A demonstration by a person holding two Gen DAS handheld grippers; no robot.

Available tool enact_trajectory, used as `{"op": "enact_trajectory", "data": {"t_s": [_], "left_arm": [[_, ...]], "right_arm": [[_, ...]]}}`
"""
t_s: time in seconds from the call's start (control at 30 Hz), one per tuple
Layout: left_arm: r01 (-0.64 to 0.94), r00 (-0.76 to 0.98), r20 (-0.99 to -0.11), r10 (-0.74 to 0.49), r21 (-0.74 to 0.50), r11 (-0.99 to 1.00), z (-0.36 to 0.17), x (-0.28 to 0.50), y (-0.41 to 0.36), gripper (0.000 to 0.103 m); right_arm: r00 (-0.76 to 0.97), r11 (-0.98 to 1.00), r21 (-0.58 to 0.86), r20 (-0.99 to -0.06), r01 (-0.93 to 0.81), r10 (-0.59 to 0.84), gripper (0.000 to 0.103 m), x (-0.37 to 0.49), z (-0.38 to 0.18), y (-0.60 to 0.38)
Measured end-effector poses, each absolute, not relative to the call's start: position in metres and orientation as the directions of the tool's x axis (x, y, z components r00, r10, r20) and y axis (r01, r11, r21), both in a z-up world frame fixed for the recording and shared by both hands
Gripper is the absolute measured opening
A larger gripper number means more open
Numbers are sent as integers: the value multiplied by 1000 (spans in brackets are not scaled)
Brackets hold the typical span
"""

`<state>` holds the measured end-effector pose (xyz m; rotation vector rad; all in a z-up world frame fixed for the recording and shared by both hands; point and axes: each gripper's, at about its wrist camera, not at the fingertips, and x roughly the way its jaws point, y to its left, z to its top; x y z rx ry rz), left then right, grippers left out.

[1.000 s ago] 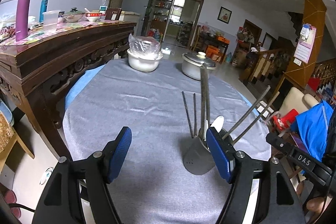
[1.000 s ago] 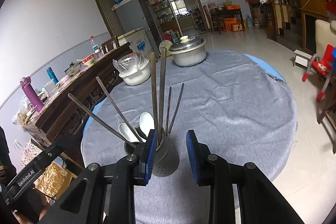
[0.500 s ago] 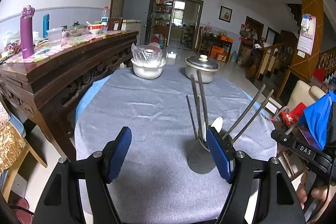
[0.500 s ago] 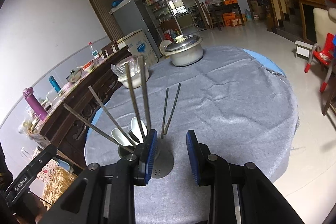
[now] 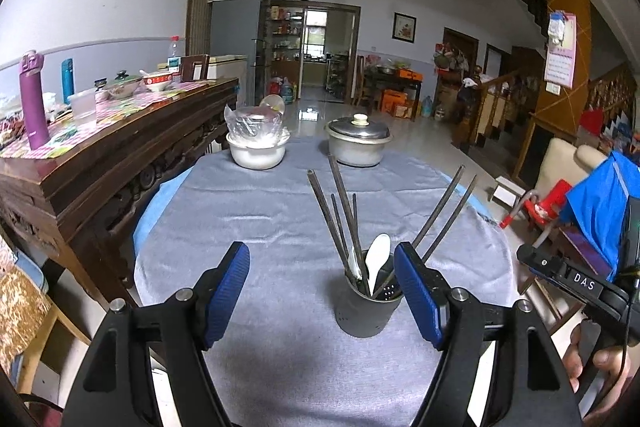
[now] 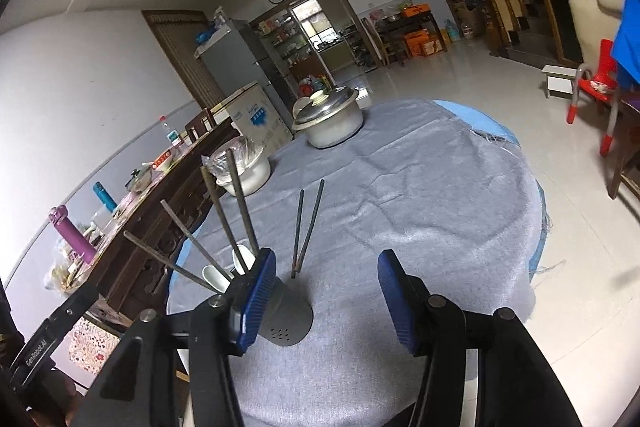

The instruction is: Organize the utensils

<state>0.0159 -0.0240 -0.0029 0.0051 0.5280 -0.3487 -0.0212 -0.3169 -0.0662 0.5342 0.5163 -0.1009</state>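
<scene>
1. Two grippers hang over a round table (image 5: 248, 195) covered with a grey cloth, and neither grips anything.
2. The left gripper (image 5: 322, 297) has its blue pads wide apart, with only cloth between them; the utensil holder (image 5: 366, 311) stands just left of its right-hand pad.
3. The right gripper (image 6: 326, 297) is opening its jaws. The holder (image 6: 286, 315) sits beside its left pad, partly hidden behind it, and nothing lies between the pads.
4. The holder is a grey perforated cup, upright near the table's front edge. It carries several pairs of dark chopsticks (image 5: 340, 215) fanned outward and white spoons (image 5: 378, 259).
5. The chopsticks look thin, stiff and smooth, so they would likely slip or pivot if pinched near a tip; a hold low on the shafts, both sticks together, seems safest.
6. The spoons look like ceramic or hard plastic, I cannot tell which, so squeeze gently across the handle.
7. The cup looks light and top-heavy with its load; a knock against a leaning stick could tip it.
8. A white bowl (image 5: 258, 151) and a lidded pot (image 5: 358, 143) stand well apart at the far side.
</scene>
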Motion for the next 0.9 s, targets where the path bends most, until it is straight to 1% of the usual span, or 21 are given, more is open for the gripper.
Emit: {"op": "enact_trajectory", "data": {"t_s": [0.43, 0.5, 0.7, 0.9], "left_arm": [[264, 786, -539, -302, -150, 953, 1, 55, -1, 75], [268, 782, -543, -307, -152, 951, 2, 60, -2, 75], [302, 787, -536, -306, -98, 948, 4, 72, -17, 76], [336, 748, -569, -342, -120, 934, 1, 100, -29, 76]], "right_arm": [[855, 851, 456, -519, 259, 18, 56, -6, -75, -331], [853, 852, 451, -521, 267, 9, 56, -5, -77, -334], [844, 839, 455, -537, 299, -10, 56, 3, -84, -354], [827, 834, 442, -561, 331, -31, 56, 23, -93, -371]]}}
